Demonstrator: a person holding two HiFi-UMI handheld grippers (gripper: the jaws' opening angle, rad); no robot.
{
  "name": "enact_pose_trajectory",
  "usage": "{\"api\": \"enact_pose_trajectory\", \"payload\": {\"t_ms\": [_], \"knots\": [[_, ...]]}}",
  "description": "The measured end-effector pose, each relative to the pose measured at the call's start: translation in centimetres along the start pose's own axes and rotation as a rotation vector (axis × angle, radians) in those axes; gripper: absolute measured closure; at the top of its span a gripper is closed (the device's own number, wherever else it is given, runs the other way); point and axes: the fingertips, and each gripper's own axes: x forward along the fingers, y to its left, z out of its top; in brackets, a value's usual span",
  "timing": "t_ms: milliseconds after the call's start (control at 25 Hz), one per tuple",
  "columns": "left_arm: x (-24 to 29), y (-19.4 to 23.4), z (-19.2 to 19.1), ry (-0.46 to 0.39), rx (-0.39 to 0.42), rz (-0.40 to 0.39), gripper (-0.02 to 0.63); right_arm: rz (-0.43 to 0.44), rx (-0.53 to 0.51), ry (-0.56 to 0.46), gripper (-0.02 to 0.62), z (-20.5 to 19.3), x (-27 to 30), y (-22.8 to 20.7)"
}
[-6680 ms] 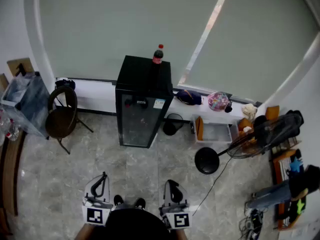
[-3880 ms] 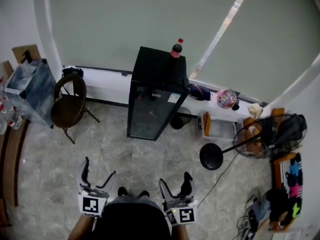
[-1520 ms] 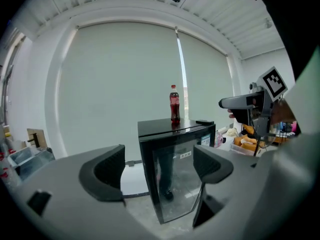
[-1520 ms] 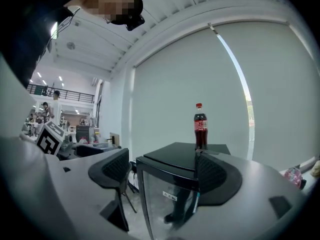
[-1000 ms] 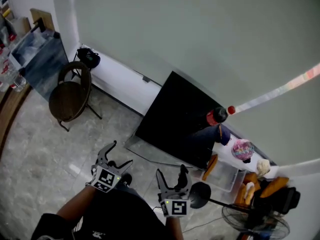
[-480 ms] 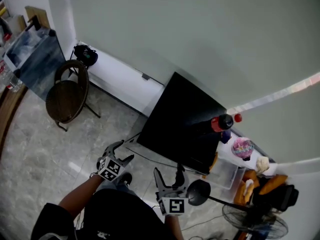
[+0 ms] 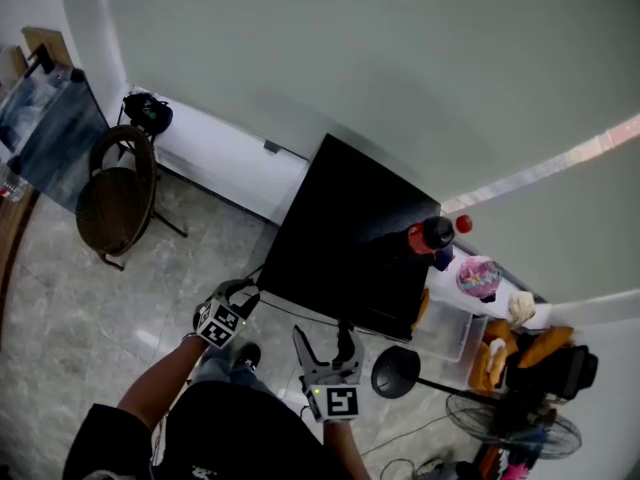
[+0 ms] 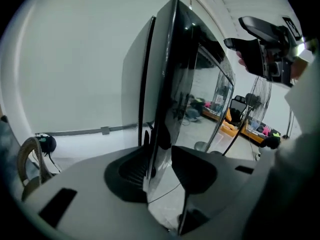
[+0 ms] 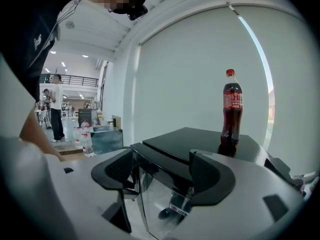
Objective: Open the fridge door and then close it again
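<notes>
Currently: left claw [image 8: 160, 171] is clamped on the vertical edge of the fridge door [image 8: 200, 84], one jaw on each face of the glass. Door sits slightly ajar; in the right gripper view its top rail stands off the fridge [image 7: 350, 218] body. Right claw [image 9: 162, 176] has its jaws wide apart and grips nothing. The door's top corner shows in the gap, contact unclear. Fridge stands on the floor against the wall. Cola bottle [image 9: 232, 109] is upright on its top, near the right edge. Chair [image 7: 112, 203] is well off to the left, fan base [image 7: 396, 372] just beside the fridge on the right.
</notes>
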Motion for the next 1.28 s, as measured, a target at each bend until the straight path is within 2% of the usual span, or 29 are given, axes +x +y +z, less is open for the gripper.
{"api": "enact_pose_trajectory", "payload": {"t_ms": [240, 440, 560, 760, 1040, 1280], "knots": [[0.5, -0.1, -0.5, 0.021, 0.045, -0.059, 0.486, 0.001, 0.008, 0.023, 0.247, -1.0, 0.3, -0.3], [0.5, 0.0, -0.6, 0.075, 0.134, -0.151, 0.508, 0.014, -0.004, 0.027, 0.252, -1.8, 0.8, -0.3], [0.5, 0.1, -0.8, 0.081, 0.126, -0.201, 0.515, 0.010, -0.009, 0.038, 0.265, -2.3, 0.9, -0.3], [0.5, 0.1, -1.1, 0.097, 0.111, -0.185, 0.518, 0.000, -0.019, 0.034, 0.288, -2.8, 1.0, -0.5], [0.2, 0.1, -0.9, 0.115, 0.123, -0.160, 0.522, -0.013, -0.074, 0.039, 0.311, -2.9, 1.2, -0.8], [0.0, -0.1, -0.5, 0.138, 0.142, -0.155, 0.525, -0.028, -0.080, 0.033, 0.325, -2.9, 1.1, -1.1]]}}
